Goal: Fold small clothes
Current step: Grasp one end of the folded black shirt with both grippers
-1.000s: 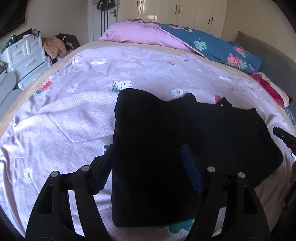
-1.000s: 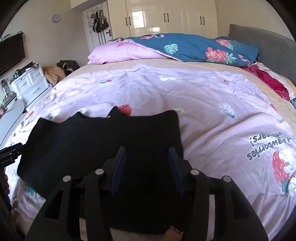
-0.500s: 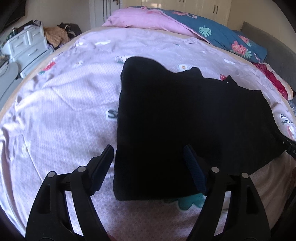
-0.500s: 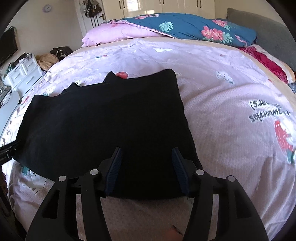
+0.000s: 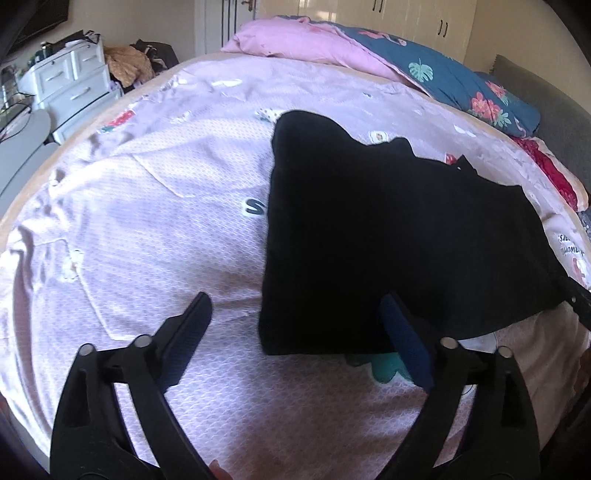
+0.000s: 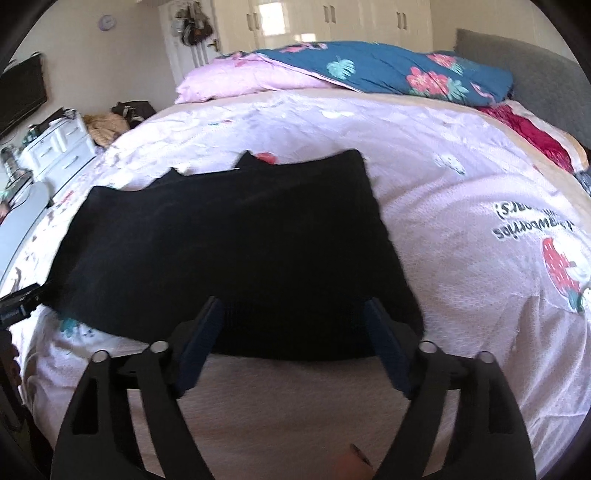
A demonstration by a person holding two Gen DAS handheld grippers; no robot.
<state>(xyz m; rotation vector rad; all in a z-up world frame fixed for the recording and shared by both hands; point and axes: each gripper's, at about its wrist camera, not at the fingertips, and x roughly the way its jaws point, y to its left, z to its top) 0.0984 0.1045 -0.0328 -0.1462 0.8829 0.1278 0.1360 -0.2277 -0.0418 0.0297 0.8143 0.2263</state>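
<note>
Garment count is one: a single black garment (image 5: 388, 236) lies flat on the pink bedspread (image 5: 155, 236) near the bed's front edge. Two grippers work it. The left gripper (image 5: 295, 314) stands wide over its front left corner, jaws just opened, gripping nothing. The right gripper (image 6: 293, 314) stands wide at its front right edge, jaws likewise just opened, cloth lying loose between them.

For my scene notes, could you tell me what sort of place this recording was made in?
Almost certainly a home bedroom: a bed with a pink printed sheet, folded quilts by a grey headboard, and built-in wardrobes behind.
</note>
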